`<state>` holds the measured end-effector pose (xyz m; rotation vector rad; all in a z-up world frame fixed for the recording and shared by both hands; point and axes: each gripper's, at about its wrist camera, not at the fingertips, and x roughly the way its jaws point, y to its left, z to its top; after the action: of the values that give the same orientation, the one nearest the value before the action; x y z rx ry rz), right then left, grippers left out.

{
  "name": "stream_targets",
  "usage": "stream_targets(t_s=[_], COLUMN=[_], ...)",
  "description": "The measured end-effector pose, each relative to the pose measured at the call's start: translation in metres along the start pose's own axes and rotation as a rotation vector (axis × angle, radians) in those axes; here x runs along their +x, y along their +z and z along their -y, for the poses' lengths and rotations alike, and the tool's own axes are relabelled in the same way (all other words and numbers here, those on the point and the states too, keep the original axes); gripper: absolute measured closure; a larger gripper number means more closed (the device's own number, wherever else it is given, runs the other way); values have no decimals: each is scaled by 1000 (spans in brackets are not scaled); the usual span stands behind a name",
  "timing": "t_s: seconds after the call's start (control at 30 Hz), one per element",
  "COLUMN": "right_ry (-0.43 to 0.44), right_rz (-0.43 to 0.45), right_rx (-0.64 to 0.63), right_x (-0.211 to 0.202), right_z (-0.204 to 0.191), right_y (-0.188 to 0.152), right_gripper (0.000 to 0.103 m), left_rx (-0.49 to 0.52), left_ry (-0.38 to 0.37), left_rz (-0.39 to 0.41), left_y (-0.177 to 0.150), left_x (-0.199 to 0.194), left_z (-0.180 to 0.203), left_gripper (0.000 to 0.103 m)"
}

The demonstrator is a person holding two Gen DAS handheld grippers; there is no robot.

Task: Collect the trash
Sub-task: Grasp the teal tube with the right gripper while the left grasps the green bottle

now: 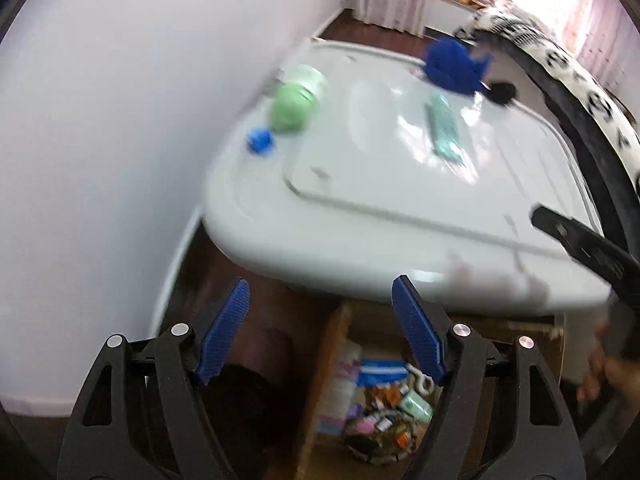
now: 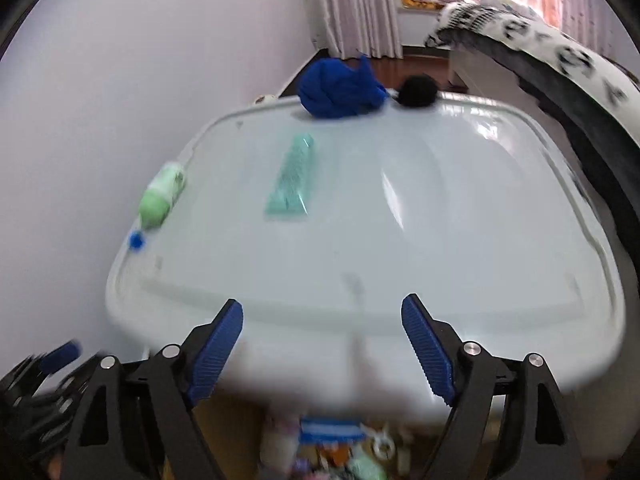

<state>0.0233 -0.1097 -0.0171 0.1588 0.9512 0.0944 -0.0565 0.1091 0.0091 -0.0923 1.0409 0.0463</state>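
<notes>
A white plastic bin lid serves as the work surface. On it lie a green bottle on its side, its blue cap beside it, a teal toothpaste tube, a crumpled blue cloth and a black ball. My left gripper is open and empty, below the lid's near edge. My right gripper is open and empty at the lid's near edge.
A cardboard box holding several bits of trash sits on the floor under the lid's near edge. A white wall is on the left. A bed with a patterned blanket is on the right.
</notes>
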Motion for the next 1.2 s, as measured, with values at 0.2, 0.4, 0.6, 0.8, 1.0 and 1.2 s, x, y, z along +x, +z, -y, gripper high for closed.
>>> stream_targets(t_s=[0.2, 0.4, 0.6, 0.8, 1.0, 1.2], right_ry=[-48, -142, -26, 29, 55, 52], right_rz=[-58, -112, -57, -86, -98, -73], right_rx=[34, -8, 33, -24, -42, -25], right_x=[95, 146, 127, 99, 85, 80], right_z=[-23, -37, -25, -2, 4, 12], right_y=[78, 94, 77, 58, 47, 38], right_gripper=[23, 41, 68, 68, 68, 68], left_rx=[-31, 15, 52, 201, 195, 138], left_ry=[68, 62, 22, 66, 115, 61], left_rz=[63, 49, 76, 70, 69, 111], left_y=[37, 69, 122, 150, 159, 156], left_x=[-2, 25, 74, 124, 160, 144], left_z=[-39, -62, -47, -5, 7, -2], left_gripper=[31, 31, 31, 31, 54, 55])
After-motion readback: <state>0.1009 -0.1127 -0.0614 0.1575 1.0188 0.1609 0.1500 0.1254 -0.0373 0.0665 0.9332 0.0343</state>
